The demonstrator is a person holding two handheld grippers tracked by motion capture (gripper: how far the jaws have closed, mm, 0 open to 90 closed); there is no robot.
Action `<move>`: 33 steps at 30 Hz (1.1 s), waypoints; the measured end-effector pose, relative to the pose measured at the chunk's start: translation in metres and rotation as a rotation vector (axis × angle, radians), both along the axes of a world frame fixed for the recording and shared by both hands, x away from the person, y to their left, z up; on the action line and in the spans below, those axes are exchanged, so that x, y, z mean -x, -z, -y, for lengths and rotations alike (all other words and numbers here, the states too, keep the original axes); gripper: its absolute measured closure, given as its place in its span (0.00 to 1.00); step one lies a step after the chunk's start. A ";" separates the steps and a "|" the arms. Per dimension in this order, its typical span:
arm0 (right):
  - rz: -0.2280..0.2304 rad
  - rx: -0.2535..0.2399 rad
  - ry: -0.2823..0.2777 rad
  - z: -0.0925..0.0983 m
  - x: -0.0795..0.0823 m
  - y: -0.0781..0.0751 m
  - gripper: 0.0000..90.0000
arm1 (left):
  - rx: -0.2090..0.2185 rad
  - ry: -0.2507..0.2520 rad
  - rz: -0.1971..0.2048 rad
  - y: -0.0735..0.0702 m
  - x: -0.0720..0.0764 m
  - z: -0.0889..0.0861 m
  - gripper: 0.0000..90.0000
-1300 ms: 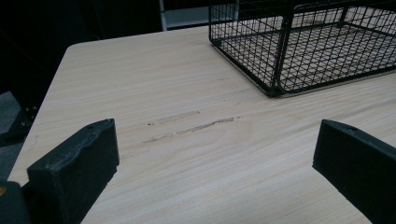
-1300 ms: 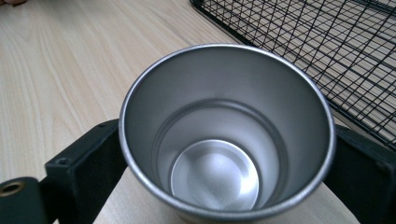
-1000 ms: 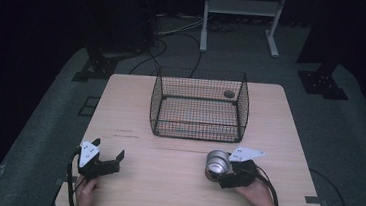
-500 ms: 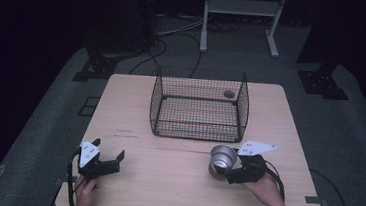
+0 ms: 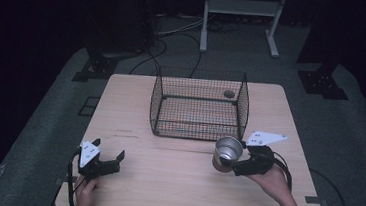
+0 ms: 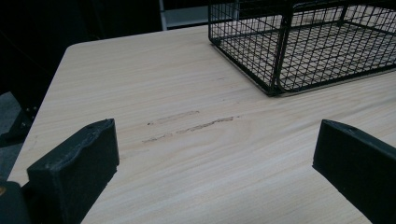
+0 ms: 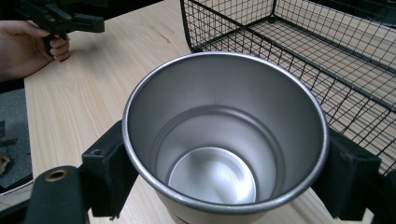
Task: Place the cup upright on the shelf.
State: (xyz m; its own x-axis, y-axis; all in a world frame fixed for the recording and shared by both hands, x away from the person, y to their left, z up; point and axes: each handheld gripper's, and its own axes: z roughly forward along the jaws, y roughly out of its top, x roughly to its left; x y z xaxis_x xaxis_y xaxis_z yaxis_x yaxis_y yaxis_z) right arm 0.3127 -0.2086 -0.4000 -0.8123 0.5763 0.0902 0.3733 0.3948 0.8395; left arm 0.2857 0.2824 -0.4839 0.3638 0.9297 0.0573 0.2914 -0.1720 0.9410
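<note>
The shiny round steel cup [image 5: 227, 152] sits clamped between the right gripper [image 5: 236, 164]'s black jaws, mouth tilted up, just in front of the black wire basket [image 5: 198, 104]. The right hand [image 5: 273, 181] reaches in from below. Across the pale wooden table [image 5: 164, 181], the left gripper [image 5: 110, 161] rests low, jaws spread wide, gripping nothing.

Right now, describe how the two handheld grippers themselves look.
Both are black tools with two blocky black jaws. The left gripper carries a pale three-cornered plate with small dark dots on top, and a black cable loops from its rear. The right gripper has the same pale plate and a black cable curving behind the hand. The jaw pads look matt and slightly ridged. No sleeves are visible.
</note>
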 end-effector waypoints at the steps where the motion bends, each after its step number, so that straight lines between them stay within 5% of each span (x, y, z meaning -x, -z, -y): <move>1: 0.006 0.003 -0.001 -0.001 0.000 -0.002 0.20 | 0.000 -0.001 0.000 0.000 0.000 0.000 0.00; 33: 0.042 0.003 -0.052 -0.019 -0.025 -0.062 0.20 | -0.003 0.001 -0.003 0.000 0.000 -0.001 0.00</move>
